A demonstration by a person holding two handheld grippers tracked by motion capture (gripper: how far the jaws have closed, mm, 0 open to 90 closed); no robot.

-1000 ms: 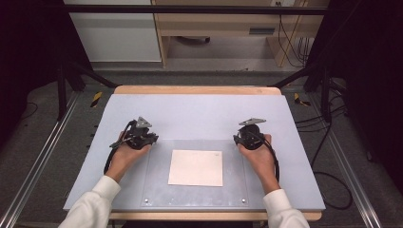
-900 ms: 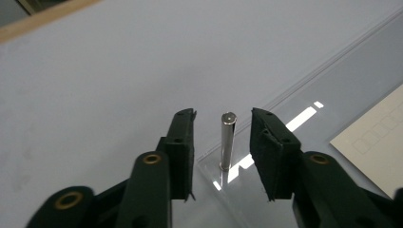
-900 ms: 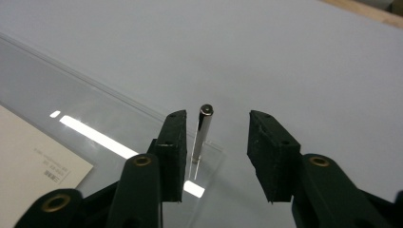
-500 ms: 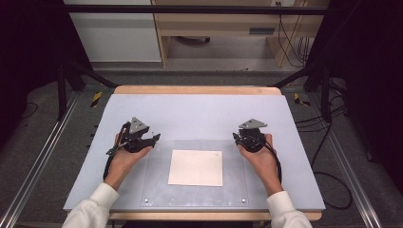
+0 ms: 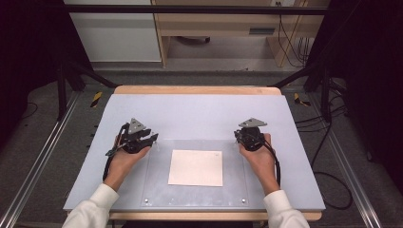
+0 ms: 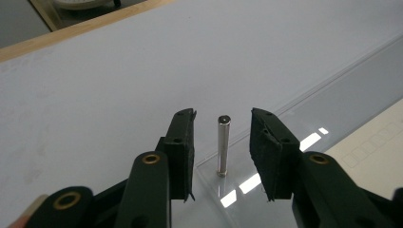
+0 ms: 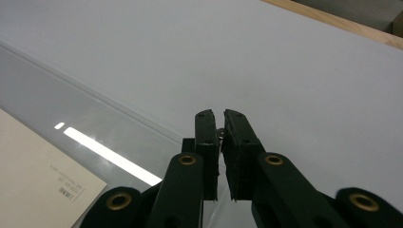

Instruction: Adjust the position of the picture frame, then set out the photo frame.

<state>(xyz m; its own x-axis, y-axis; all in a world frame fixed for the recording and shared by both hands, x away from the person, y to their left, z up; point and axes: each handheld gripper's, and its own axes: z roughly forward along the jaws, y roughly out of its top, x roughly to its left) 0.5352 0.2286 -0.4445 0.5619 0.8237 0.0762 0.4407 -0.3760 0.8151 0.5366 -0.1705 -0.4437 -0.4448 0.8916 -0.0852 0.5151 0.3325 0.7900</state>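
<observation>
Nearest us, low in the high view, the paper sheet (image 5: 196, 167) lies under the clear plate (image 5: 157, 190). In mid-frame, our right gripper (image 7: 221, 124) is nearly closed on a small metal pin (image 7: 221, 132) at the plate's corner. Our left gripper (image 6: 222, 137) stands wide, straddling the upright pin (image 6: 223, 144) without touching it. We judge that grasp is left to do.

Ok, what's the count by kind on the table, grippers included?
Black two-fingered grippers: 2, left gripper and right gripper
Slim silver metal pins: 2
Small studs at the plate's near corners: 2
Clear square acrylic plate: 1
White paper sheet: 1
Total: 8
</observation>
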